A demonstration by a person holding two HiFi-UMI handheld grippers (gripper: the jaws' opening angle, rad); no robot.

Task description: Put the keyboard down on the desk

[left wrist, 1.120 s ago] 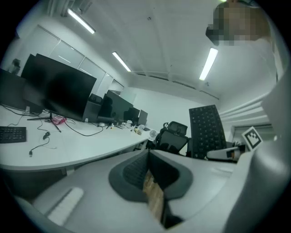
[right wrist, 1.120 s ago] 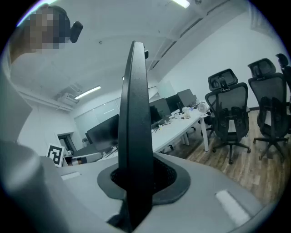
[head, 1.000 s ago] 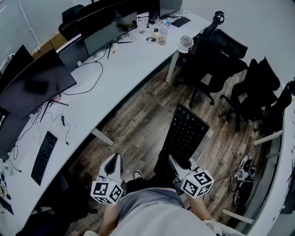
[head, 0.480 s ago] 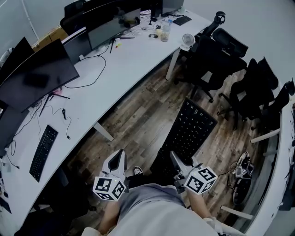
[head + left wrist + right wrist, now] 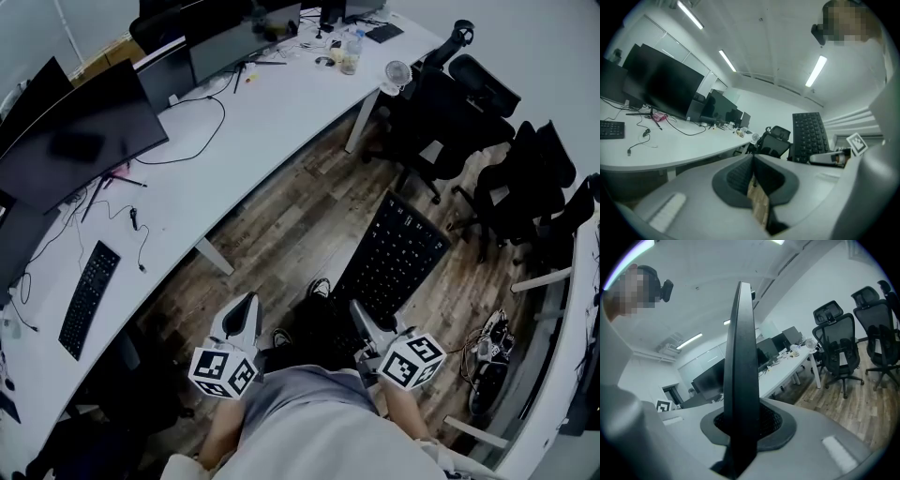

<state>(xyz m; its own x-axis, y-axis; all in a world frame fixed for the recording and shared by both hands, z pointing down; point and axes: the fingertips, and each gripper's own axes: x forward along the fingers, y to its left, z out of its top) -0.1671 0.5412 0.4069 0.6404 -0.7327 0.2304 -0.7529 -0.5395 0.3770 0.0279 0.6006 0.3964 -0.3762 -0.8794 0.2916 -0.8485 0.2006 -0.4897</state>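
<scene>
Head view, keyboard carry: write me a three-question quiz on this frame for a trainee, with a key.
1. Which gripper grips the black keyboard that is held in the air?
2. True or false: the left gripper is shut with nothing in it.
3. The held keyboard hangs over: A the white desk; B the wooden floor; C an office chair.

Key
1. The right gripper, clamped on the keyboard's near end.
2. True.
3. B.
</scene>
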